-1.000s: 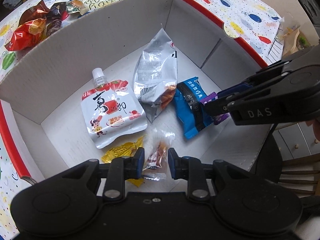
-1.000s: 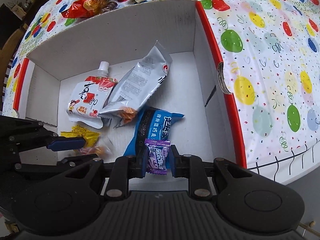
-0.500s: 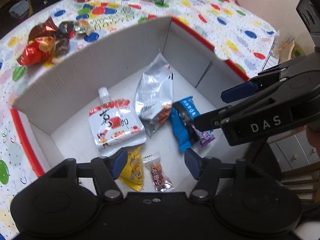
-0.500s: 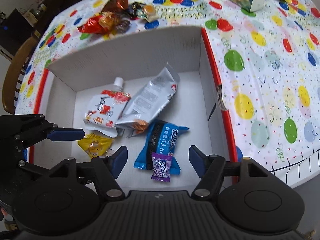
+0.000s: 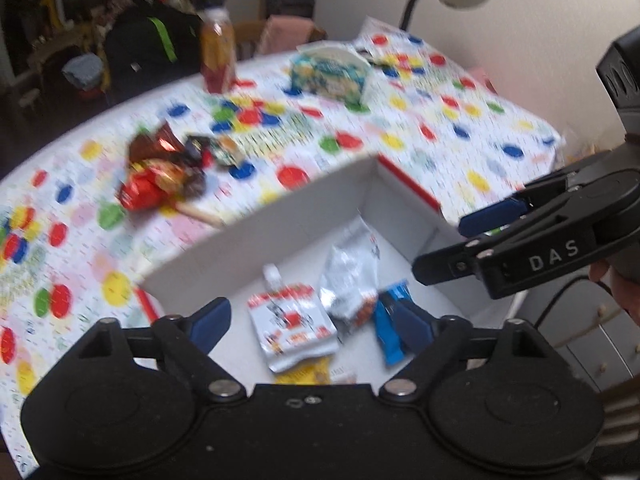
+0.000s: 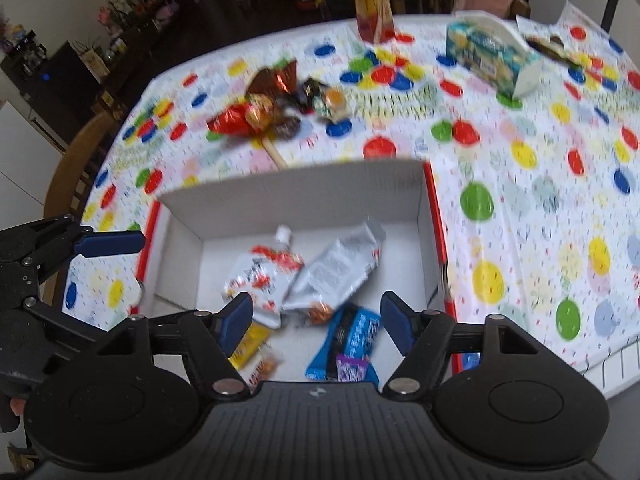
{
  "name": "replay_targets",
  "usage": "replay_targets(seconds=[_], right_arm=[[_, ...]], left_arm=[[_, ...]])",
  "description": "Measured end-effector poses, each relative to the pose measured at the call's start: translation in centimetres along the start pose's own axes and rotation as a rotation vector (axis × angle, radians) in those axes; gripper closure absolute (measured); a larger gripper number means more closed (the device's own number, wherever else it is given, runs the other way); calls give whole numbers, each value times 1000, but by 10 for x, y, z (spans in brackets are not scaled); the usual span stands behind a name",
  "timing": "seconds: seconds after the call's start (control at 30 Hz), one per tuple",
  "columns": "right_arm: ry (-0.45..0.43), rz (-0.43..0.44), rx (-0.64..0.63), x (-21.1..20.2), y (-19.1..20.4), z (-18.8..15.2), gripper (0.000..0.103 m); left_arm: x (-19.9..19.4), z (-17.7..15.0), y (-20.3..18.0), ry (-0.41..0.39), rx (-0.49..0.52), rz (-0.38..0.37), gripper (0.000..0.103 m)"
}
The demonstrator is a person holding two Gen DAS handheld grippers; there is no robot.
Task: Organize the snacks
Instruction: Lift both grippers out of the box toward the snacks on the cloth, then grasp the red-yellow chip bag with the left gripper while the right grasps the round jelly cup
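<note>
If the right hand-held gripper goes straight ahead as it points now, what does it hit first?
Probably the silver snack bag inside the white cardboard box; the open right hand-held gripper points down at it, though depth is hard to judge.

Matt white cardboard for the box (image 6: 304,196), plain inside, red printed edge. Crinkly silver foil bag (image 6: 336,268), pretty shiny. Glossy plastic on the spouted pouch (image 6: 260,272) and the blue wrapper (image 6: 352,340). Shiny red and brown foil on the candy pile (image 6: 256,116) out on the desk. Smooth printed plastic-looking tablecloth (image 6: 520,184). Matt black plastic on both claw bodies, blue matt pads (image 5: 210,320), small metal screw heads. Wooden chair (image 6: 68,172).
</note>
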State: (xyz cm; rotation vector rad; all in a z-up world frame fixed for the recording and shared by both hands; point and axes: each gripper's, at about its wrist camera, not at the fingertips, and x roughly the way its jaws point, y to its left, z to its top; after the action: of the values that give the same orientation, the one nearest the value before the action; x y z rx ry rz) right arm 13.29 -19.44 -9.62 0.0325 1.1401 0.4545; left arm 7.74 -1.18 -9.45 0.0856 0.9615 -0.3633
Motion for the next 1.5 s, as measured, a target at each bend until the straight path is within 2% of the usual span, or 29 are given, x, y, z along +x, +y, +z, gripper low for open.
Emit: replay_targets(seconds=[0.13,0.37,0.57,0.8,1.0,1.37,1.5], right_arm=[[-40,18,-14,-11,5,19,20],[-67,33,-23,-9,7,56,20],[-57,43,14,9,-1,96,20],[-45,44,30,37,-11,143,20],[-20,39,40,67,-17,179,20],[59,30,102,139,-32,230,20],[93,22,121,167,-37,240,20]], left_arm=[[-15,14,11,-63,-30,36,2],[-19,36,35,-111,-95,115,1],[-8,58,66,-112,-176,201,1],[19,83,107,-78,-276,253,1],[50,108,125,-40,-279,308,1],[120,139,168,61,-395,281,1],[147,143,174,116,-399,290,1]])
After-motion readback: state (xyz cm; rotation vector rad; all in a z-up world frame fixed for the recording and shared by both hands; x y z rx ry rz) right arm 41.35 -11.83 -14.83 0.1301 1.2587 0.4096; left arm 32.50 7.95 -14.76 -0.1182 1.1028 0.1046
